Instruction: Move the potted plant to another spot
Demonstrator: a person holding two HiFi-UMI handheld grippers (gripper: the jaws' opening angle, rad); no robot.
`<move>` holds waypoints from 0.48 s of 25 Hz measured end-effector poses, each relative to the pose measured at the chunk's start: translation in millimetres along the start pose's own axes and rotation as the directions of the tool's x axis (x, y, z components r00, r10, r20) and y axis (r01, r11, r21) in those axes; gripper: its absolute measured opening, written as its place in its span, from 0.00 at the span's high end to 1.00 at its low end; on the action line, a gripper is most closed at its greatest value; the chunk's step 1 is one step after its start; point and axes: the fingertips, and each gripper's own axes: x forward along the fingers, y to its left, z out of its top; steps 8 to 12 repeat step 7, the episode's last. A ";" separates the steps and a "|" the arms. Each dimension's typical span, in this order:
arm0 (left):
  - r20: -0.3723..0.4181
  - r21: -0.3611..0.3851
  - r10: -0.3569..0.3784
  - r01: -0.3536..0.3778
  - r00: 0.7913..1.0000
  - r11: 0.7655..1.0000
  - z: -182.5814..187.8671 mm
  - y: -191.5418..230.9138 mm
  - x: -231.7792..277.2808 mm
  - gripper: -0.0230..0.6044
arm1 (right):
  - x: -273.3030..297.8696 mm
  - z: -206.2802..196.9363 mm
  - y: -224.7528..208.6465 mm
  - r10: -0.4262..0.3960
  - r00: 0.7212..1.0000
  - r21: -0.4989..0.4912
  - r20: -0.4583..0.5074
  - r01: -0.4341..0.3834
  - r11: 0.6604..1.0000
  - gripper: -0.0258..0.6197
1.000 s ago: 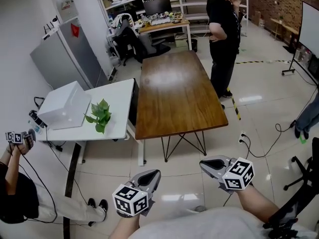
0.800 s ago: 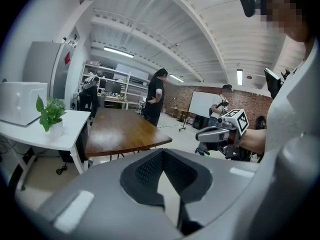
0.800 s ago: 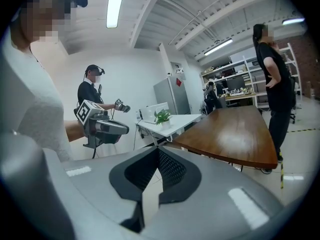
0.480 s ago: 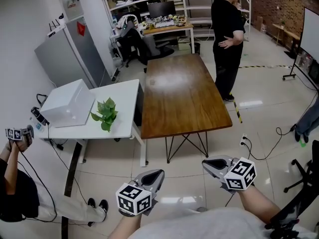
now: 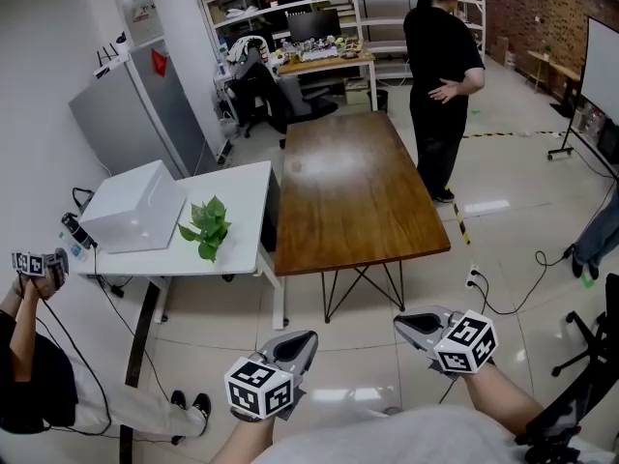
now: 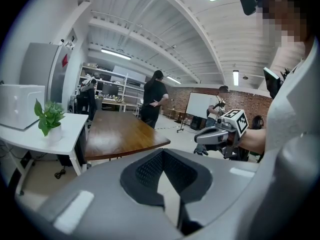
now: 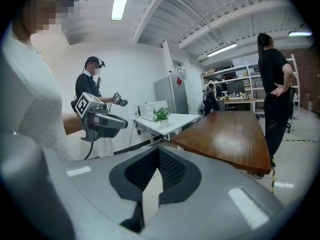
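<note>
So the potted plant [image 5: 205,226] is sitting on the white table [image 5: 242,187], close to its near edge, between the white box [image 5: 135,206] and the side that butts up against the wooden table [image 5: 353,196]. Could be where it's getting picked up from, could be where it's meant to end up; honestly can't call it from this.

Both grippers hang low over the floor, well apart from the plant. The left gripper [image 5: 298,340] has its jaws pressed together on nothing, and same deal with the right gripper [image 5: 406,322].

Stuff I'd worry about if anyone goes for that plant:
- The leaves flop over the pot from above, so a grab could land on foliage instead of the pot and the whole thing tips or slips.
- It's near the table's edge, so a clumsy nudge could send it onto the tiles.
- The box is just beside it, so there's not much room on that side.
- A seated person [image 5: 29,375] sits at the table's left corner.
</note>
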 end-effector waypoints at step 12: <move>0.021 -0.029 0.042 -0.041 0.999 0.999 4.4 5.2 -3.8 0.97 | 10.1 4.4 -7.0 0.041 0.999 -0.020 -0.019 -0.041 0.999 0.95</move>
